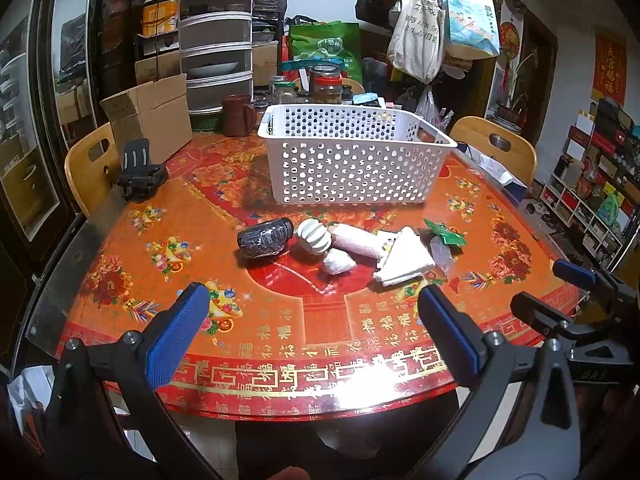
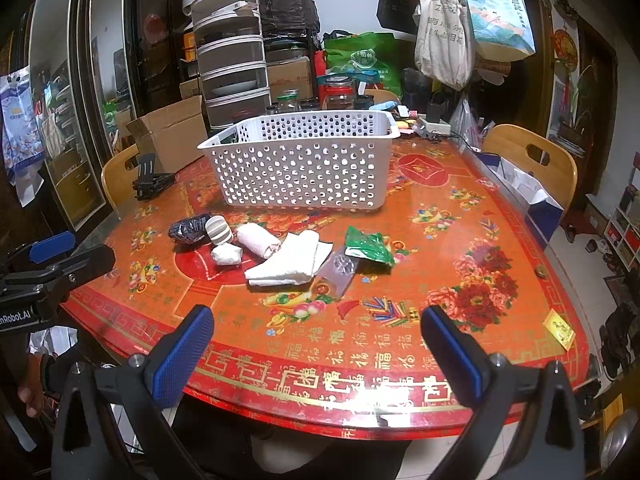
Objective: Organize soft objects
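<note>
Both tools are hovering at the bottom of their frames over the near edge of the table (image 1: 120,264), nothing grabbed yet. The left hand-held gripper (image 1: 312,332) has its blue pads spread wide with nothing between them, same deal for the right hand-held gripper (image 2: 318,344).

The soft stuff sits in a loose cluster mid-frame, just in front of the white perforated basket (image 1: 352,160), which looks empty from here though I can't see its floor. My count: 1 dark rolled bundle (image 1: 265,237), 1 striped roll (image 1: 314,236), 1 pinkish-white roll (image 1: 356,242), 1 small white bundle (image 1: 339,261), 1 folded white cloth (image 1: 404,258), 1 green packet (image 2: 369,246) and 1 clear plastic bag (image 2: 340,270). So 7 loose items, 1 basket, 2 grippers.

What could go sideways, just my guess:
- The rolls are touching each other, so closing on 1 may drag or nudge its neighbour, and the round ones could roll off across that glossy tabletop.
- The folded cloth probably unfolds if it's pinched by a corner or a single layer.
- The clear bag lies partly under the cloth's edge and beside the green packet, so it's slippery, hard to see, and easy to pick up by accident.
- The basket wall is tall, so a low carry could bump the rim and shove the basket back.
</note>
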### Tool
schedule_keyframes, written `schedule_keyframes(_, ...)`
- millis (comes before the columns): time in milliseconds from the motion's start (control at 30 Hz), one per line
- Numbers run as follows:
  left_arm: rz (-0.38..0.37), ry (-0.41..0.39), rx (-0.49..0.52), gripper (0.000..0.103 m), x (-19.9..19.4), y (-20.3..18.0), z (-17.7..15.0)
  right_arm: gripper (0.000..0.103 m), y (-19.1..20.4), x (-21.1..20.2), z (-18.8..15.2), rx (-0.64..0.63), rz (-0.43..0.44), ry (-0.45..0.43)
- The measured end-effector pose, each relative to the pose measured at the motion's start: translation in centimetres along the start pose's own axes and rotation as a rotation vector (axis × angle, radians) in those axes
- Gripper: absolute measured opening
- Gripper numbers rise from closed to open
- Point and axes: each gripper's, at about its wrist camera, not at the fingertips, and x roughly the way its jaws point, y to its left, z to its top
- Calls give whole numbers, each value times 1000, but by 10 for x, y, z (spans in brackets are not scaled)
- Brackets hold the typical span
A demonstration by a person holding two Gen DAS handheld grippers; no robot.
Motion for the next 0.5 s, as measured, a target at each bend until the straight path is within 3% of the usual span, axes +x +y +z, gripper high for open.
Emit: schedule_keyframes(500,-1,5,-5,103,2,2,-1,103,0,-1,1,1,0,0)
